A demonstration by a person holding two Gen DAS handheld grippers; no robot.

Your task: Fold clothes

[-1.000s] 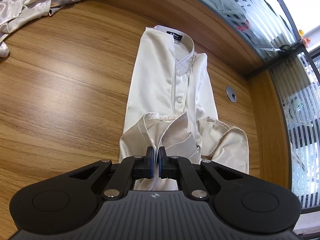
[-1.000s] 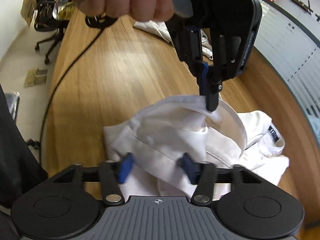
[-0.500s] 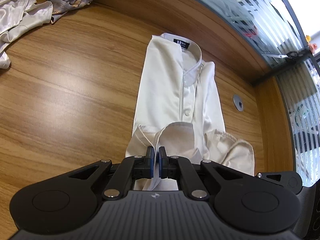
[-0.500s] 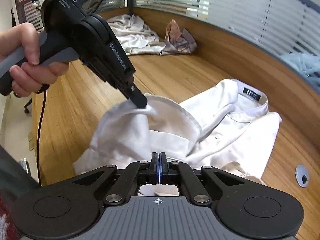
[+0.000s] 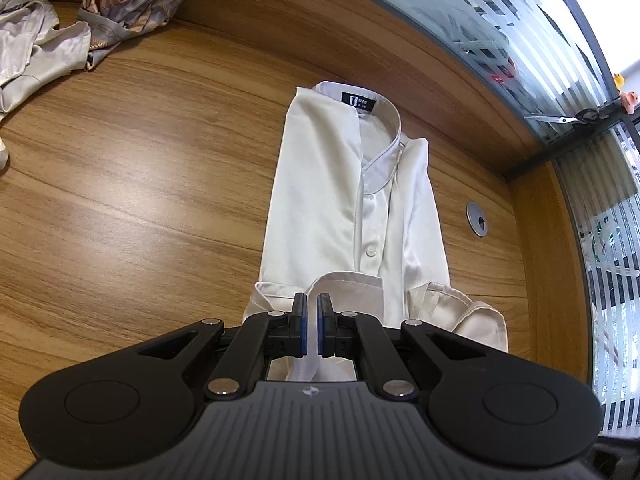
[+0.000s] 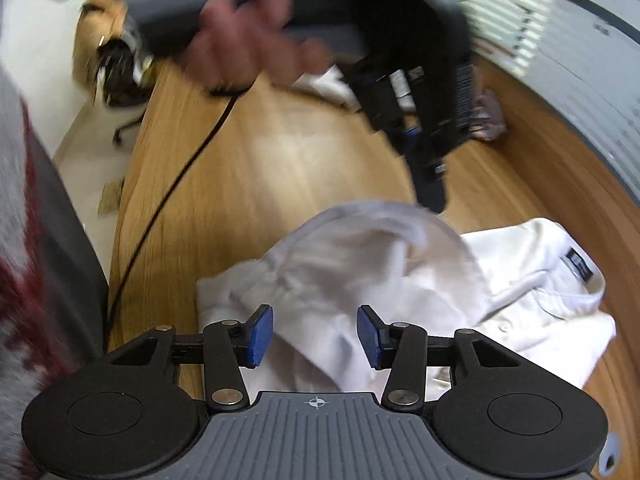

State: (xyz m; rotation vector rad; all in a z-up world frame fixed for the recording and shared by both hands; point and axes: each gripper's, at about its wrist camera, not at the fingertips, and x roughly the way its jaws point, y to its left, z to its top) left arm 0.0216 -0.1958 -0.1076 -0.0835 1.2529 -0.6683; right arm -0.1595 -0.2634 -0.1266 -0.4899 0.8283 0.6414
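Observation:
A white shirt [image 5: 320,184] lies on the wooden table [image 5: 140,200], folded lengthwise, its collar and black label at the far end. My left gripper [image 5: 312,320] is shut on the shirt's near hem, and the fabric runs down between its pads. In the right wrist view the left gripper [image 6: 430,188], held by a hand [image 6: 248,40], lifts that hem into a raised fold. My right gripper [image 6: 315,336] hovers over the shirt [image 6: 360,280] with its jaws opening. Fabric lies below the gap, and the blue pads [image 6: 260,336] do not press on it.
A cream garment [image 5: 32,52] and a patterned cloth [image 5: 124,0] are heaped at the table's far left. A round cable grommet [image 5: 478,220] sits right of the shirt. A striped glass partition [image 5: 520,40] borders the table. A black cable [image 6: 172,184] crosses the table near the person's sleeve [image 6: 24,280].
My right gripper was shut on the shirt's edge half a second ago and now stands apart above it, its view swung round. The left gripper keeps its pinch and has shifted slightly.

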